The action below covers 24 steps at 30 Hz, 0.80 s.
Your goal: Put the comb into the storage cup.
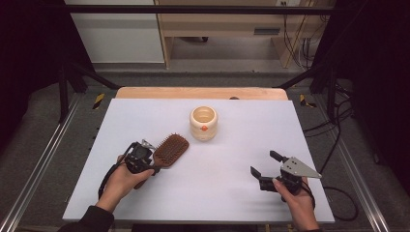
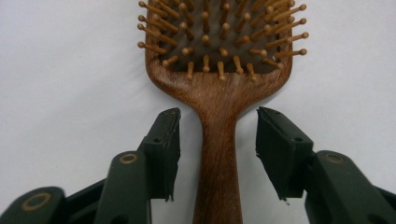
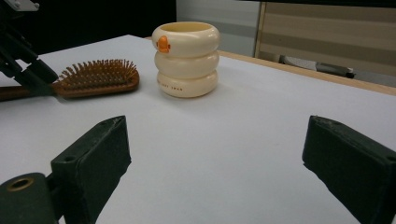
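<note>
- Left claw [image 2: 218, 140]: jaws straddle the neck of the hairbrush [image 2: 219, 93], part-open, a gap on each side of the handle. Pads not pressing yet, nothing held.
- Right claw [image 3: 215, 163]: wide open, empty, over bare desk [image 1: 232, 193] at the near right, well apart from everything.
- Hairbrush lies flat on the desk near left, bristles up, head pointing away towards the cup.
- Handling, my read: wood, so rigid and light; the finish looks smooth, could slip or pivot if gripped off-centre. Head-heavy, so it'll tip forward from a grip far back on the handle.
- Grip point: narrow handle just behind the head, where the jaws sit now. Avoid the bristle pins, they flex.
- Farther back: cream ringed cup [image 1: 203, 123], upright, mid-desk, apart from the brush head.
</note>
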Tool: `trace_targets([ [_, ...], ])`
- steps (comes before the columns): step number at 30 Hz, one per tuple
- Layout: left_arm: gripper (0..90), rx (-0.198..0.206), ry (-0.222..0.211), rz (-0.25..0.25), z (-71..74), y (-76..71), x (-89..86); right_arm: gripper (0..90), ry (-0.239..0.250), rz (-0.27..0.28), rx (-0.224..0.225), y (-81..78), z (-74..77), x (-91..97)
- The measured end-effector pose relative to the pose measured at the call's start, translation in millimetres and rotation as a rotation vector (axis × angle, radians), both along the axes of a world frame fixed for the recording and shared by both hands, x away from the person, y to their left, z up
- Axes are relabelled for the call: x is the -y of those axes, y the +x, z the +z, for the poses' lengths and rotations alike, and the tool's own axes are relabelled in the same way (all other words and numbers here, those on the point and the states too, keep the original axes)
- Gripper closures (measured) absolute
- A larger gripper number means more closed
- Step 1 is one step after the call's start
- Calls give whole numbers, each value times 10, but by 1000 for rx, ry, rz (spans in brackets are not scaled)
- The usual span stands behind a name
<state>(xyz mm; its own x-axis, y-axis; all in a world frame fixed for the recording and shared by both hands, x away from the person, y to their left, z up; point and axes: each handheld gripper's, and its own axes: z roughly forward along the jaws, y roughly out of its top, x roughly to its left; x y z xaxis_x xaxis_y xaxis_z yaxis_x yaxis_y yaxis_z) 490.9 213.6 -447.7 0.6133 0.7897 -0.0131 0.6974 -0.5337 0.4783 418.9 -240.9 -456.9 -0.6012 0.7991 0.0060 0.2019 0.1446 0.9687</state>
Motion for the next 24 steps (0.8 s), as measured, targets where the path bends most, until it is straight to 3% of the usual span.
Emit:
trace_targets([
  [24,630,-15,39,-15,-49,17,41,77,-2,1,-1,1,-1,-1],
])
